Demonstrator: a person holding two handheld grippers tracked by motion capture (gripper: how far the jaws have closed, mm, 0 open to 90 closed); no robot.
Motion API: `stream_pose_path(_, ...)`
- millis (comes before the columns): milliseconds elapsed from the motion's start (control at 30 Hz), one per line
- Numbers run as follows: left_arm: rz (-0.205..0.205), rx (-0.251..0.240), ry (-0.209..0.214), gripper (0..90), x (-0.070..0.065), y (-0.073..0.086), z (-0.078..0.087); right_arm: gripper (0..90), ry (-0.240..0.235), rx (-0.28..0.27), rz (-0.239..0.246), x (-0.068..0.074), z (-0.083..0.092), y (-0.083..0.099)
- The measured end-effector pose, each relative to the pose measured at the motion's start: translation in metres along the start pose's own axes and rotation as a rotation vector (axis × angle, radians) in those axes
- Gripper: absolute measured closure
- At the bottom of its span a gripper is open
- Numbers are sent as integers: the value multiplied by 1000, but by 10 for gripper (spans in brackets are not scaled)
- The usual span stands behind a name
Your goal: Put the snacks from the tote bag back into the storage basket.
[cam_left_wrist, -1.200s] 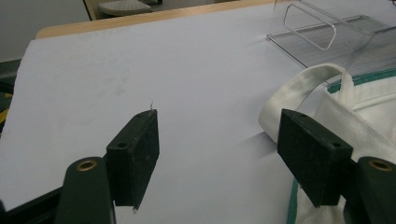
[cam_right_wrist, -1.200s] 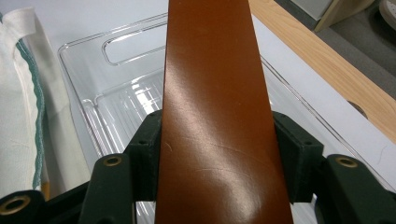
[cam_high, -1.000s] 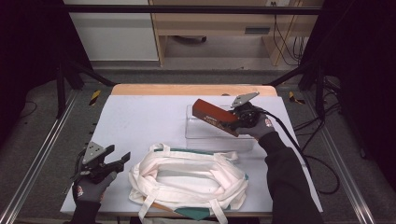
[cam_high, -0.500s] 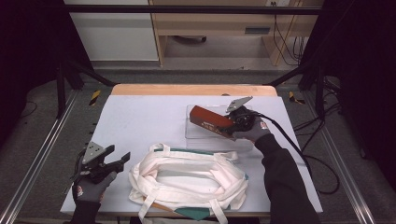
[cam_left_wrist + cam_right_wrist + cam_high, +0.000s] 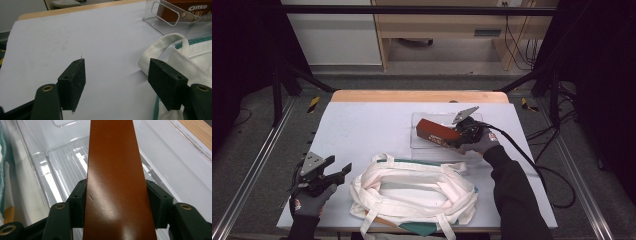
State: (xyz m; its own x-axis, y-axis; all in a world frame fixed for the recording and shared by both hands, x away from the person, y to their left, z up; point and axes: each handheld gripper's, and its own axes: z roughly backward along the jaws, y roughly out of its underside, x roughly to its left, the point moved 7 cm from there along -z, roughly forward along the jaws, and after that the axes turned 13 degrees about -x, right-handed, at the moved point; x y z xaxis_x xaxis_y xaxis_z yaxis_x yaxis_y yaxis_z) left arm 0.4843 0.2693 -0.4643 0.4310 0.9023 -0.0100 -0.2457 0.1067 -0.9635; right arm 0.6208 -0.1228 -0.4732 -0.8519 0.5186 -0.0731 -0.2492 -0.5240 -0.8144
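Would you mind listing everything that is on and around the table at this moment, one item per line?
box: one, red-brown, held over the clear bin at the table's far right; Oreo lettering shows in the left gripper view.
clear bin: one, transparent plastic, on the table's far right part.
tote bag: one, white with green trim, lying open at the table's near middle.
table: one, pale top with a wooden far edge.
cables: several, black, on the floor to the right.
right gripper: one, black jaws pressed on both sides of the box.
left gripper: one, black jaws wide apart, nothing between them, at the table's near left beside the bag.
gloves: two, grey, on the person's hands.
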Motion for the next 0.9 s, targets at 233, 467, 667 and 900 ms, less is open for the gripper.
stream_pose_path(233, 0, 0, 1, 299, 0, 0, 0, 431, -4, 25, -9, 1, -4, 4)
stream_pose_path(467, -1, 2, 2, 300, -1, 0, 0, 419, 0, 40, -17, 1, -6, 6)
stream_pose_path(667, -2, 3, 4, 300, -1, 0, -1, 380, 17, 8, -24, 1, -4, 2)
stream_pose_path(900, -3, 3, 4, 301, -1, 0, -1, 401, 48, -89, -33, 1, 15, -12)
